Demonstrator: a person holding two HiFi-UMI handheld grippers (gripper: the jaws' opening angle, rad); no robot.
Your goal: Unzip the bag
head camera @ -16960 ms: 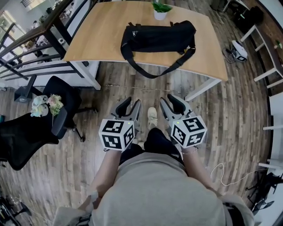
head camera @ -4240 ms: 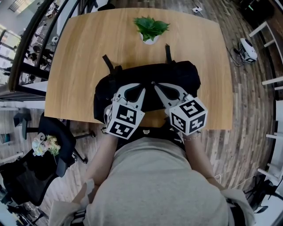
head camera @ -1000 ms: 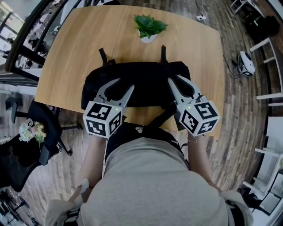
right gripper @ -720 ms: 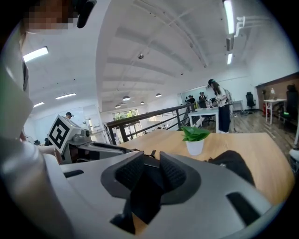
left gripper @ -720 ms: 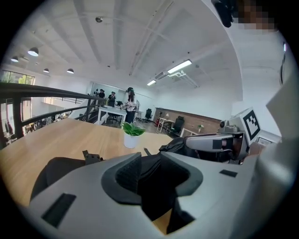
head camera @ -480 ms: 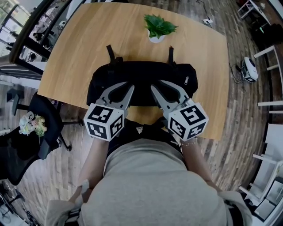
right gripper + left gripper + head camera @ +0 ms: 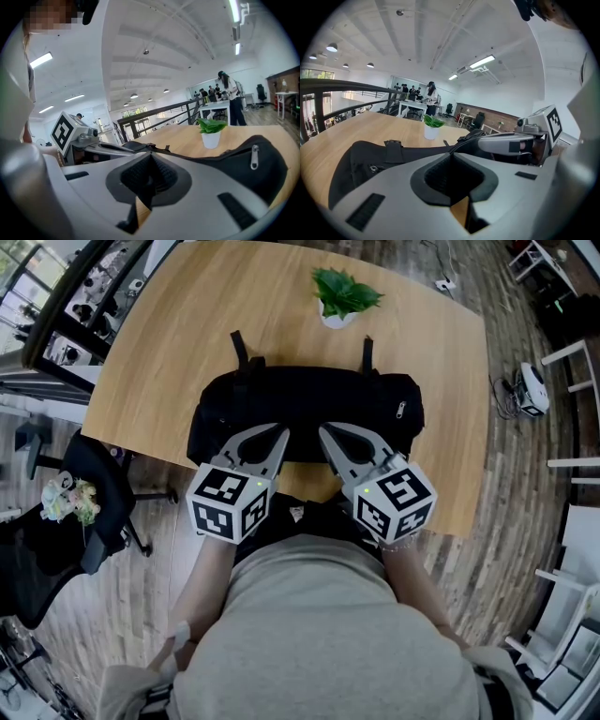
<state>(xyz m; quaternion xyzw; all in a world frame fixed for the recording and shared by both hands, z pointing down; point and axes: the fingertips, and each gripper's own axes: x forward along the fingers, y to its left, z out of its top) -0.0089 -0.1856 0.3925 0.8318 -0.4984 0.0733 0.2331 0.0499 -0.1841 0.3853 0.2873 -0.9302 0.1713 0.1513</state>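
The black bag (image 7: 309, 404), on the surface (image 7: 169, 324) just nearside of the potted plant (image 7: 342, 296), looks soft and slack — best to pin the cloth and tug the small metal zip pull (image 7: 400, 410). At its edge away from the plant, the left hand-held gripper (image 7: 281, 434) has just been closing to a narrow gap and the right hand-held gripper (image 7: 323, 432) sits pinched together, nothing plainly between either.

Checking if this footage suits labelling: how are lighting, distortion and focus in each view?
Head view: even light, sharp; fisheye bows the table; the black bag shows little detail. Left gripper view: dark round vignette, bright ceiling lamps, close foreground soft. Right gripper view: same fisheye, mosaic patch top left, potted plant crisp.
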